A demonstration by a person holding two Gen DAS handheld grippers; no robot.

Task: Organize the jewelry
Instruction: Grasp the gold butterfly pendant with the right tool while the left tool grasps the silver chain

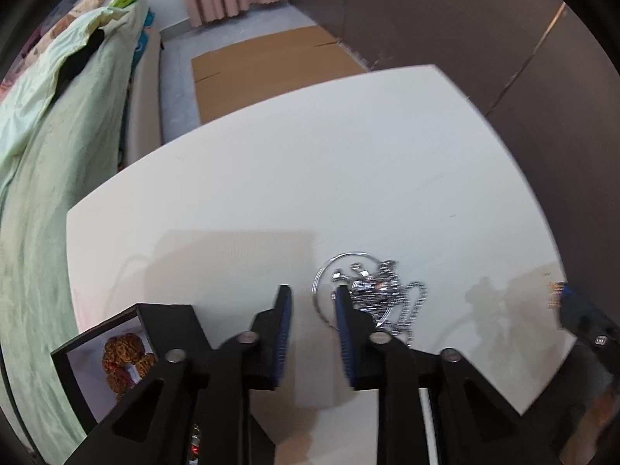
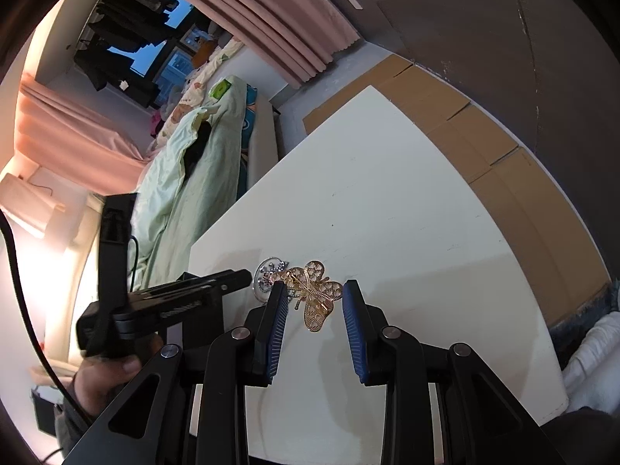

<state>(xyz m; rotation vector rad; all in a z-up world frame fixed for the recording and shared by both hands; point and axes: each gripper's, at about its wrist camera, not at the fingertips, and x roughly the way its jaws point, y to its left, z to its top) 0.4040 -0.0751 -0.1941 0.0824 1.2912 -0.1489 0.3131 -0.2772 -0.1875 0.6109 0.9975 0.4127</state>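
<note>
The left gripper point(image 1: 313, 294) has its jaws apart over bare white table point(image 1: 348, 162), with the tangled silver chain and ring point(image 1: 368, 290) just past its right fingertip. The right gripper point(image 2: 314, 290) seems to pinch a gold butterfly brooch point(image 2: 316, 294), though contact is unclear. A black jewelry box point(image 1: 97, 352) holds brown beads point(image 1: 124, 364).

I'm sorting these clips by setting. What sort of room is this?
Most likely a bedroom in a home: a bed with a pale green quilt, pink pleated curtains and dark clothes hanging by the window surround the white table.
</note>
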